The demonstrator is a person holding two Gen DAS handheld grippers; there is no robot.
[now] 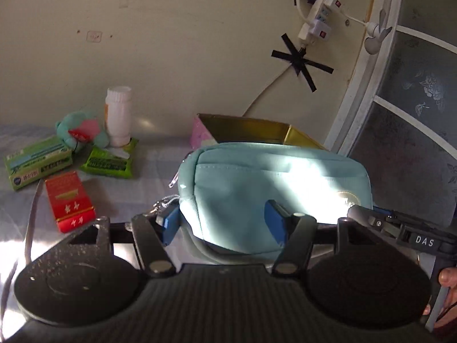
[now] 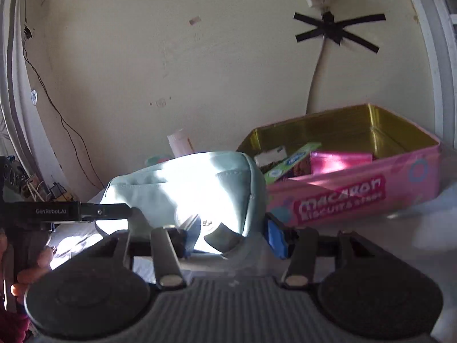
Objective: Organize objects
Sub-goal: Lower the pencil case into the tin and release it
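Observation:
A light blue zip pouch (image 1: pixel 274 188) is held between both grippers above the bed. My left gripper (image 1: pixel 222 223) has its blue pads on either side of the pouch's left end and is shut on it. My right gripper (image 2: pixel 231 234) is shut on the pouch's other end (image 2: pixel 194 188); its tip also shows in the left wrist view (image 1: pixel 371 217). The pink Macaron tin (image 2: pixel 342 197) stands open just right of the pouch, with a green packet (image 2: pixel 288 163) and a pink packet (image 2: pixel 340 160) inside. Its gold inside shows in the left wrist view (image 1: pixel 251 128).
On the bed at left lie a red box (image 1: pixel 70 200), a green box (image 1: pixel 37 163), a green wipes pack (image 1: pixel 111 160), a teal plush toy (image 1: pixel 80 131) and a white bottle (image 1: pixel 118 114). The wall with taped cables and a power strip (image 1: pixel 317 20) is behind.

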